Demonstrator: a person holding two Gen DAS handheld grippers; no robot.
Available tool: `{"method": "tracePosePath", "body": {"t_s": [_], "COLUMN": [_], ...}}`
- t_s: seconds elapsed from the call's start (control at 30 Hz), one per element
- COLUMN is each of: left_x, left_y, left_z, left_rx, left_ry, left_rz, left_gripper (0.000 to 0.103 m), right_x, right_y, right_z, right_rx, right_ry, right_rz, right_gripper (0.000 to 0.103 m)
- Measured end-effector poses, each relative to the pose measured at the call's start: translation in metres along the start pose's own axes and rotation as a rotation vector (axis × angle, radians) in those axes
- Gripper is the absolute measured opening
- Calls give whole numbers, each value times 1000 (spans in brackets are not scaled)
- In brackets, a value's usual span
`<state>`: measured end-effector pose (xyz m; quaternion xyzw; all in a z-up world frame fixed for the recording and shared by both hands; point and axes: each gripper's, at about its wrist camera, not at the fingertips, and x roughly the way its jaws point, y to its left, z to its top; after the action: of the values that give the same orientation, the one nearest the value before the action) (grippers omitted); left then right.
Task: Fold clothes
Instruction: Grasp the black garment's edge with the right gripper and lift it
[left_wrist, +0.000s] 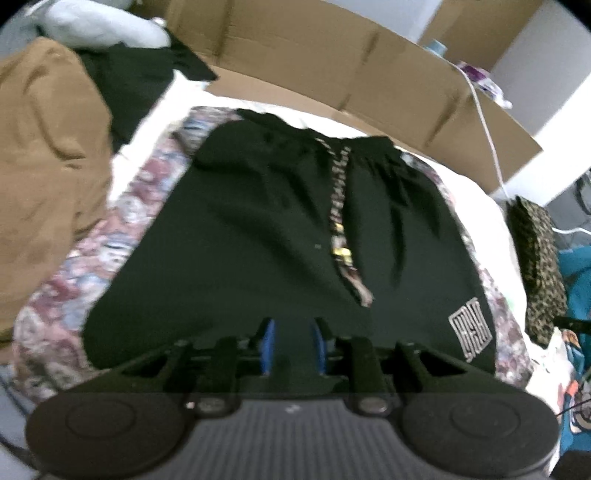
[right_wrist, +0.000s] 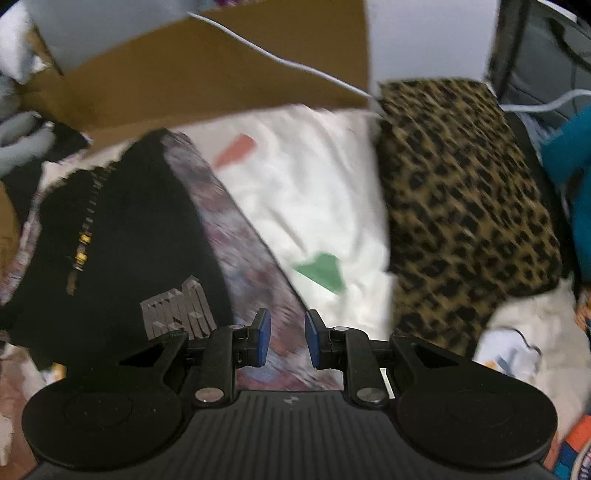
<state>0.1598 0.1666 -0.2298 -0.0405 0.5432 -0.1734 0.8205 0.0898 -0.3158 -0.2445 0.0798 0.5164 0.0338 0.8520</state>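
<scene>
Flattened cardboard (left_wrist: 332, 59) is propped behind a white sheet (right_wrist: 314, 192); a pale wall (left_wrist: 546, 48) is seen beyond.

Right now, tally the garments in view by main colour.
Black: 2 - black shorts, black garment
Brown: 1 - brown garment
Leopard print: 1 - leopard-print garment
Teal: 1 - teal garment
Total: 5

Your left claw (left_wrist: 291, 345) hides the shorts' (left_wrist: 258, 229) near hem; the logo patch (left_wrist: 471, 332) blurs beyond reading.
</scene>
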Motion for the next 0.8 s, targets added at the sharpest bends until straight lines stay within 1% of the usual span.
{"method": "tracePosePath", "body": {"t_s": [0.13, 0.33, 0.4, 0.47, 0.53, 0.67, 0.73, 0.8], "left_x": [-13, -33, -38, -42, -46, -49, -50, -51], "left_y": [22, 61, 73, 83, 92, 106, 113, 121], "left_z": [-1, -5, -7, -8, -9, -10, -10, -12], "left_rx": [-32, -87, -104, -118, -131, -135, -119, -108], "left_ry": [-26, -54, -59, -65, -73, -69, -53, -49], "left_rz": [59, 154, 195, 237, 278, 310, 326, 352], "left_gripper": [33, 38, 42, 50, 51, 52, 53, 56], "right_x": [2, 14, 21, 28, 32, 30, 28, 37], "right_y": [27, 71, 89, 109, 129, 169, 188, 202], "right_z": [8, 15, 17, 18, 16, 9, 6, -4], "right_rx": [-26, -38, -45, -57, -77, -119, -133, -136], "right_ry": [-9, 7, 8, 14, 25, 12, 11, 47], "right_rz": [63, 163, 205, 246, 285, 360, 407, 420], "right_gripper": [28, 28, 29, 29, 29, 30, 30, 31]}}
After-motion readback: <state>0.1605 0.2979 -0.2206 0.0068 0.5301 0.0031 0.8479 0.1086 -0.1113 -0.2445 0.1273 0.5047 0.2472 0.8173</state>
